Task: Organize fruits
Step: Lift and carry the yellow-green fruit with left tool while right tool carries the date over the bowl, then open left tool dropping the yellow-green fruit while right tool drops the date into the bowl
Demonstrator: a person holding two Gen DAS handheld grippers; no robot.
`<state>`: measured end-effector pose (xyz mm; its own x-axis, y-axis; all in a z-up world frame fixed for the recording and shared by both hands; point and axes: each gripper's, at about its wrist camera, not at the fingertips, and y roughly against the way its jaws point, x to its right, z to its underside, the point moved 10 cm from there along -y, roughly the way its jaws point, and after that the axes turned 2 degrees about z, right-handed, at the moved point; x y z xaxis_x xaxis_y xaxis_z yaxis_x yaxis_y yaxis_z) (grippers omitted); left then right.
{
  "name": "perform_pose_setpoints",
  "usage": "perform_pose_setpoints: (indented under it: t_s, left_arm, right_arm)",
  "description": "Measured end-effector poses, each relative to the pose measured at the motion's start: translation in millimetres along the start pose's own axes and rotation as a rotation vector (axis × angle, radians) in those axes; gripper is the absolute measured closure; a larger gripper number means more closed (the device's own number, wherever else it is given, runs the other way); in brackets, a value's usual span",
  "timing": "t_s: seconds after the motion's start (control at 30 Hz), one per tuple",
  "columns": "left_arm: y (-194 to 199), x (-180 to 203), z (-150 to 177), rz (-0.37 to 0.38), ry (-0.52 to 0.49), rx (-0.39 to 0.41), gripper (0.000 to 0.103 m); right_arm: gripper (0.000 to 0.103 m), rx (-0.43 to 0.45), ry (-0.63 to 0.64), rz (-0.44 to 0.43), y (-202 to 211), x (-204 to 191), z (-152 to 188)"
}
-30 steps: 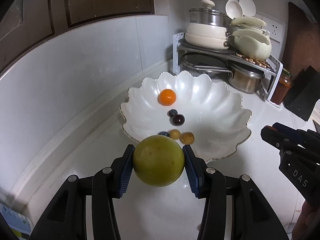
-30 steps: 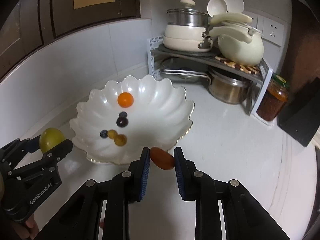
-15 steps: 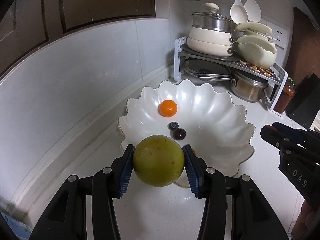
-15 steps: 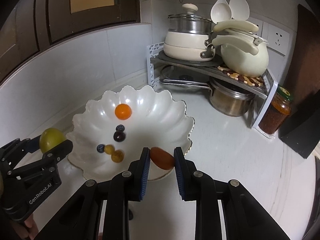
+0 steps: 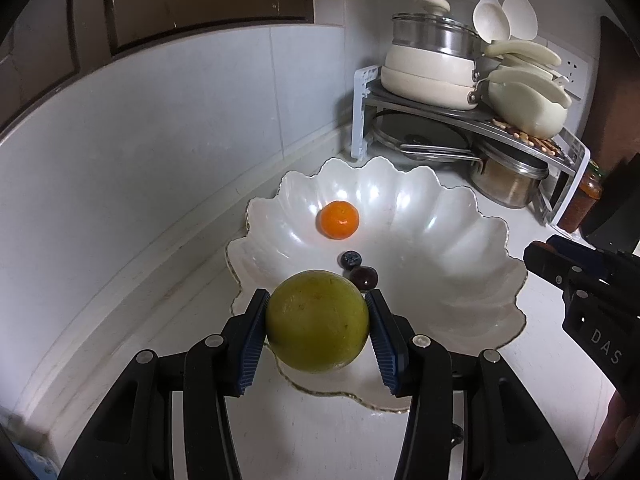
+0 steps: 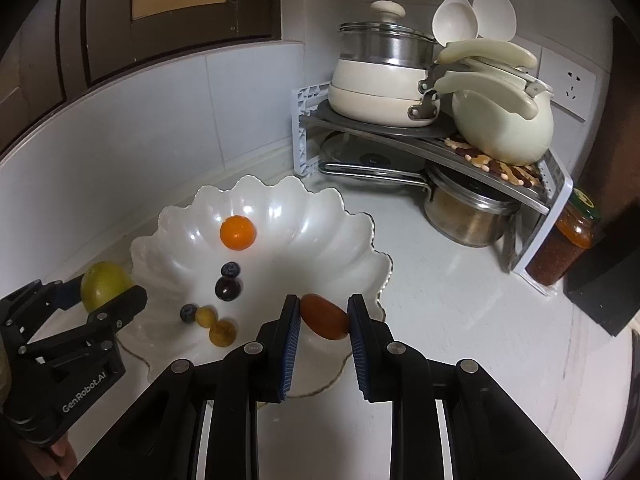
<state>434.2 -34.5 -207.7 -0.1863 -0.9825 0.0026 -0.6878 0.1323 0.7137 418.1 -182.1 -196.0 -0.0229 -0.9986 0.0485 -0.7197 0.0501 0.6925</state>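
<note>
While the left tool (image 5: 317, 322) clamps a round yellow-green fruit (image 5: 317, 321) over the near rim of the scalloped white ceramic bowl (image 5: 460, 216) on the white tabletop (image 6: 440, 280), the right tool (image 6: 324, 316) pinches a small reddish-brown oval fruit (image 6: 325, 317) beside it.

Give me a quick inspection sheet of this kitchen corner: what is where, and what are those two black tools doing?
Surface: white counter, bare in front of the rack.
Job's things: scalloped white bowl holds an orange, two blueberries, a dark grape and two small yellow fruits.
Clutter: corner rack with stacked pots, a kettle and a jar beside it.
Tools: left tool shut on a green fruit; right tool shut on a reddish-brown fruit; both at the bowl's near rim.
Cables: nothing seen.
Surroundings: tiled wall, wall socket, hanging spoons.
</note>
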Motion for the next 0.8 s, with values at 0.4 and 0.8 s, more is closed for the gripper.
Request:
perform_pose_setpoints:
  t_s: [0.4,0.8]
  left_arm:
    - [-18,1,-4,0.001,-0.001,-0.017,0.055]
    - [-27,3,3,0.003,0.004,-0.05,0.055]
  right_arm:
    - [0.077,-0.041,0.006,-0.005,-22,-1,1]
    - [0.076,-0.076,0.005,-0.003,-35,2,5]
